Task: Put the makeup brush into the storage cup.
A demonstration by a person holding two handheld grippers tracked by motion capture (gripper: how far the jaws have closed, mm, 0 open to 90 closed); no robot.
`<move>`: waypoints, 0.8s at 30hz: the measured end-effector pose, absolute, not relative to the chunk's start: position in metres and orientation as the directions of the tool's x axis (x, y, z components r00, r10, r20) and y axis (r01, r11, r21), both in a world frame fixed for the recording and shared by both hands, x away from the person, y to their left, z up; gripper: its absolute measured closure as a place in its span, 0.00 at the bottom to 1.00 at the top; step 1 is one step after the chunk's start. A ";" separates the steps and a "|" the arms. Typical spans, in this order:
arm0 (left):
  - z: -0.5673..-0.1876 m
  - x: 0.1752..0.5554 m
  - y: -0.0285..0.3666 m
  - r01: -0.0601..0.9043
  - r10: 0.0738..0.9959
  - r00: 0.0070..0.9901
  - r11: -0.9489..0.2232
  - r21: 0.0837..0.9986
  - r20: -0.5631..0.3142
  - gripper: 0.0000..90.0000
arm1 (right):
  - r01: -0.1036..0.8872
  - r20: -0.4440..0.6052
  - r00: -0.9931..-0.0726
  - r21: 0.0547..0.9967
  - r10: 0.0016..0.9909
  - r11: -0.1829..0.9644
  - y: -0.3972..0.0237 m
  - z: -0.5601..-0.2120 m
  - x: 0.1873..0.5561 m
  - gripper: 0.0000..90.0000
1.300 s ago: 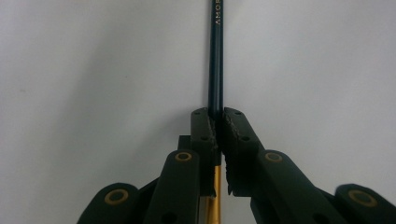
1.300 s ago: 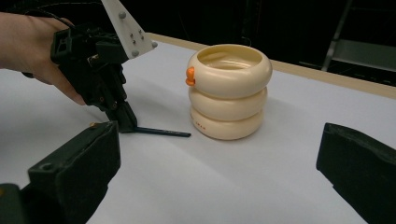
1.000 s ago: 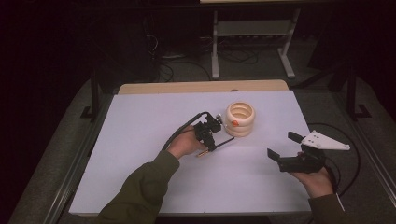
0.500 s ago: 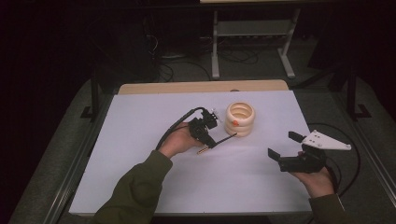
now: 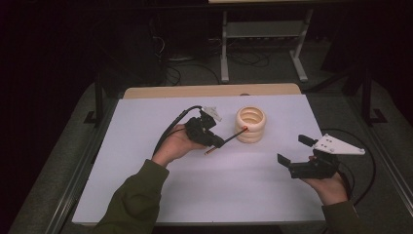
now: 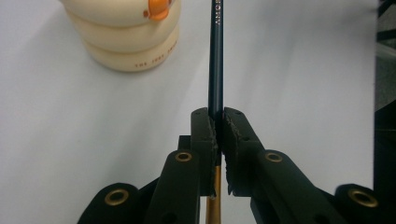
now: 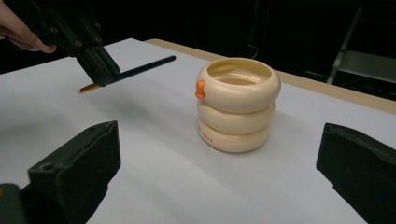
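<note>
a: since the earlier frame, left gripper (image 5: 215,141) has lifted the pencil (image 5: 229,141) off the table (image 5: 146,195) and carried it nearer the cream holder (image 5: 251,125); the right one hasn't shifted.

b: near to far, then. closest to the person, the right gripper (image 5: 297,153) sits low at the table's right side, jaws spread wide, nothing between them.

a: further in, the left one is clenched on the dark pencil, held in the air just beside the holder's rim.

b: so the step looks like carrying the pencil to the holder. next, i'd judge, the tip has to swing up over the open top and tilt down before letting go.

a: the left gripper view gives the pads (image 6: 205,133) pinching the shaft, with its gold-coloured end behind them. the right gripper view adds the holder's hollow top (image 7: 238,74) and the orange knob (image 7: 200,89) on its side.

b: farthest back, a metal stand (image 5: 263,29) on the dark floor.
</note>
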State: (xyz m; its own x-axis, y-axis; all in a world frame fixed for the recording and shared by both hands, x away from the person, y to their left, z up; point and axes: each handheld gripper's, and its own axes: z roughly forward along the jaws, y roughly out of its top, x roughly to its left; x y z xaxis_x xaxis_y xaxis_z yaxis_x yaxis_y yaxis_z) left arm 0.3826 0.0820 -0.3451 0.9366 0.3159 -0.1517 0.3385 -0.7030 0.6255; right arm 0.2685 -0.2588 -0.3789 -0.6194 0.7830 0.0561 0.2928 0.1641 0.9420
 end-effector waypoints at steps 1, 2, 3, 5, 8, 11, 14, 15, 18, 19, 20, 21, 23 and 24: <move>-0.345 0.383 0.082 0.338 0.316 0.937 -0.703 0.626 -0.152 0.92 | 0.293 0.056 -0.619 0.942 0.783 0.164 -0.259 -0.379 0.268 0.00; -0.344 0.381 0.085 0.328 0.309 0.940 -0.697 0.638 -0.146 0.92 | 0.286 0.049 -0.623 0.943 0.781 0.170 -0.259 -0.378 0.269 0.00; -0.343 0.380 0.086 0.334 0.313 0.937 -0.685 0.647 -0.151 0.92 | 0.289 0.052 -0.625 0.942 0.779 0.169 -0.258 -0.377 0.270 0.00; -0.341 0.378 0.091 0.324 0.309 0.940 -0.678 0.660 -0.144 0.92 | 0.286 0.053 -0.633 0.943 0.772 0.170 -0.257 -0.376 0.271 0.00; -0.340 0.375 0.098 0.317 0.307 0.941 -0.664 0.677 -0.140 0.92 | 0.285 0.051 -0.645 0.942 0.762 0.178 -0.255 -0.374 0.273 0.00; -0.338 0.371 0.110 0.317 0.309 0.940 -0.631 0.709 -0.145 0.92 | 0.270 0.037 -0.669 0.943 0.743 0.196 -0.252 -0.370 0.275 0.00; -0.338 0.369 0.116 0.312 0.312 0.940 -0.616 0.723 -0.140 0.92 | 0.266 0.033 -0.676 0.943 0.737 0.201 -0.251 -0.367 0.276 0.00; -0.337 0.368 0.119 0.311 0.314 0.939 -0.604 0.734 -0.139 0.92 | 0.263 0.030 -0.678 0.943 0.734 0.205 -0.250 -0.366 0.276 0.00; -0.335 0.366 0.126 0.292 0.304 0.944 -0.587 0.755 -0.128 0.92 | 0.255 0.023 -0.691 0.943 0.723 0.213 -0.248 -0.362 0.279 0.00; -0.333 0.365 0.129 0.283 0.303 0.945 -0.577 0.766 -0.121 0.92 | 0.252 0.021 -0.695 0.943 0.719 0.216 -0.247 -0.361 0.280 0.00; -0.333 0.364 0.132 0.275 0.295 0.948 -0.573 0.772 -0.118 0.92 | 0.255 0.024 -0.699 0.942 0.714 0.217 -0.246 -0.359 0.280 0.00; -0.331 0.363 0.133 0.270 0.290 0.950 -0.570 0.776 -0.118 0.92 | 0.251 0.021 -0.705 0.942 0.709 0.221 -0.245 -0.358 0.281 0.00; -0.330 0.362 0.135 0.262 0.284 0.952 -0.564 0.783 -0.113 0.92 | 0.254 0.021 -0.713 0.939 0.701 0.231 -0.244 -0.356 0.283 0.00; -0.329 0.361 0.137 0.252 0.276 0.955 -0.558 0.791 -0.110 0.92 | 0.256 0.022 -0.724 0.937 0.690 0.239 -0.243 -0.354 0.284 0.00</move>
State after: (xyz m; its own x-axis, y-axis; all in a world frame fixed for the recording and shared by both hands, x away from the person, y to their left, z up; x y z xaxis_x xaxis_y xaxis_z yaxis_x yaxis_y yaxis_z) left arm 0.3607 0.1373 -0.3293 0.9550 0.2757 -0.1095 0.2517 -0.5575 0.7911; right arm 0.2840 -0.2427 -0.3535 -0.7235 0.6899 0.0223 0.2563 0.2385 0.9367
